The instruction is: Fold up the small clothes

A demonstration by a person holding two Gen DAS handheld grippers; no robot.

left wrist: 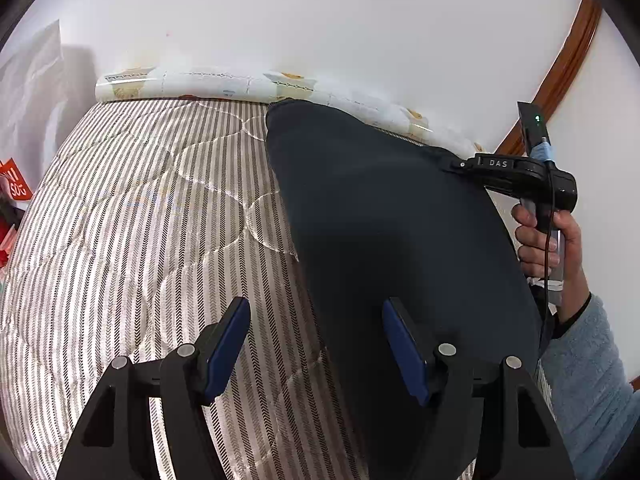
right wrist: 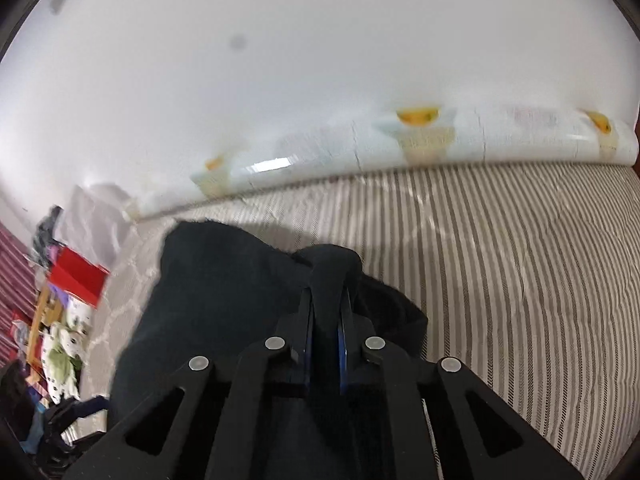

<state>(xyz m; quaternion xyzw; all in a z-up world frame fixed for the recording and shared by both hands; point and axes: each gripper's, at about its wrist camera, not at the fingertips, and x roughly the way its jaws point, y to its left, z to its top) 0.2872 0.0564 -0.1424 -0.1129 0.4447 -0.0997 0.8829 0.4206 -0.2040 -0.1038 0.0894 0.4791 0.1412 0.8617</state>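
Garment: the dark garment (left wrist: 384, 216) is lying spread across the striped mattress (left wrist: 132, 216), its far end reaching toward the patterned roll (left wrist: 208, 82) along the wall.
Right gripper: the right gripper (right wrist: 325, 312) is pinching a raised fold of the dark cloth between its blue pads, jaws nearly together. From the left wrist view it is biting the garment's far right edge.
Left gripper: the left gripper (left wrist: 316, 344) is hanging with its jaws apart and nothing between them, one finger over the bare mattress, the other over the cloth's near left edge.
Slip risk: the pinch looks to be taking only a small bunch of fabric; a quick pull could be dragging it free.
Skew risk: with only one side held, lifting now would likely be swinging the garment round and folding it crooked.
Snag risk: the left jaws, closing where they are, might be catching the quilted cover along with the cloth.
Hand: the person's hand (left wrist: 540, 240) is holding the right tool beside the edge.
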